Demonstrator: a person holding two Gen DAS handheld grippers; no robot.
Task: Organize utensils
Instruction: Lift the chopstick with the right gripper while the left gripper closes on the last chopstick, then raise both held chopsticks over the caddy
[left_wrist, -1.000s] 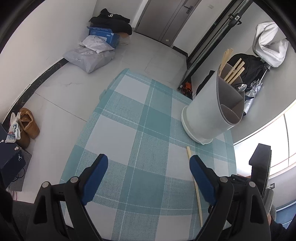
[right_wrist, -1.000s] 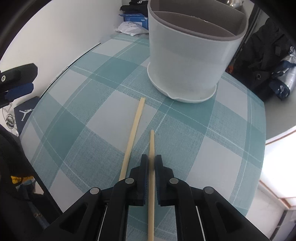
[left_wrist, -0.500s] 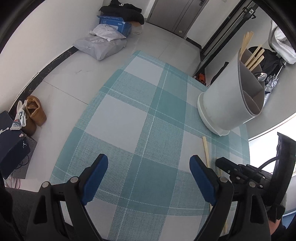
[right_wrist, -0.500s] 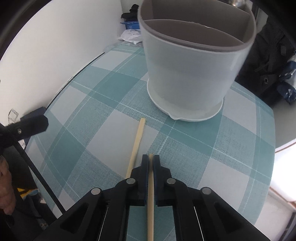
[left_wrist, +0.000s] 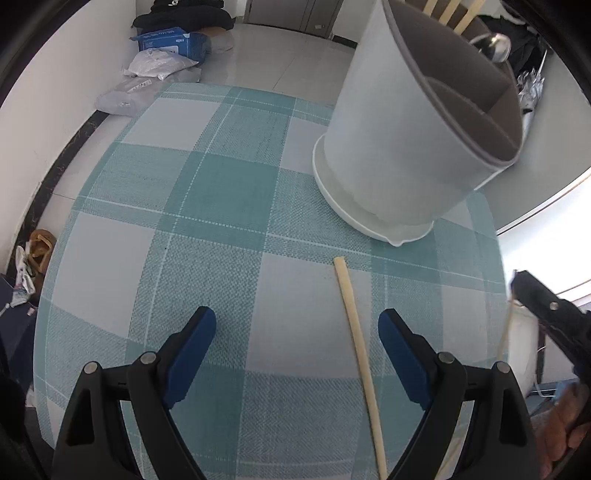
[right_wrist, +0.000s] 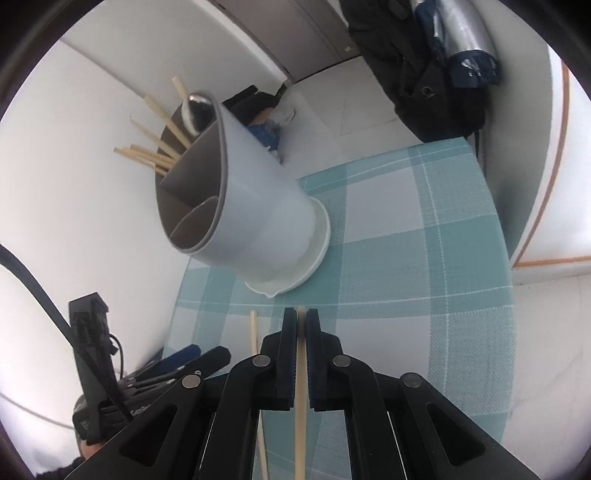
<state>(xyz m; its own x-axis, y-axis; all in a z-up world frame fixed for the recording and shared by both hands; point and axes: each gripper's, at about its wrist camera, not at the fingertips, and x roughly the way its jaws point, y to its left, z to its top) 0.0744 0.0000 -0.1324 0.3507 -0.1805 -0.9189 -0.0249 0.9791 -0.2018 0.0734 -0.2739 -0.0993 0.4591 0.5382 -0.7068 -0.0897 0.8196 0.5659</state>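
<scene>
A white utensil holder (left_wrist: 399, 155) with grey dividers stands on the teal checked tablecloth (left_wrist: 221, 192); in the right wrist view the holder (right_wrist: 258, 221) has several chopsticks (right_wrist: 155, 151) and a spoon (right_wrist: 199, 107) in its far compartment. My right gripper (right_wrist: 301, 314) is shut on one wooden chopstick (right_wrist: 299, 443), held off the cloth. A second chopstick (left_wrist: 358, 339) lies flat on the cloth, just inside the right finger of my open left gripper (left_wrist: 295, 332). The right gripper (left_wrist: 546, 317) shows at the left wrist view's right edge.
The table edge runs close behind the holder. On the floor beyond lie plastic bags (left_wrist: 147, 74), a blue box (left_wrist: 170, 40) and dark clothing. Black bags (right_wrist: 436, 74) sit by the far wall. A hand (left_wrist: 565, 435) grips the right tool.
My right gripper has lifted the clamped chopstick off the cloth and rolled, so the holder now looks tilted. My left gripper moved lower and toward the lying chopstick, still open.
</scene>
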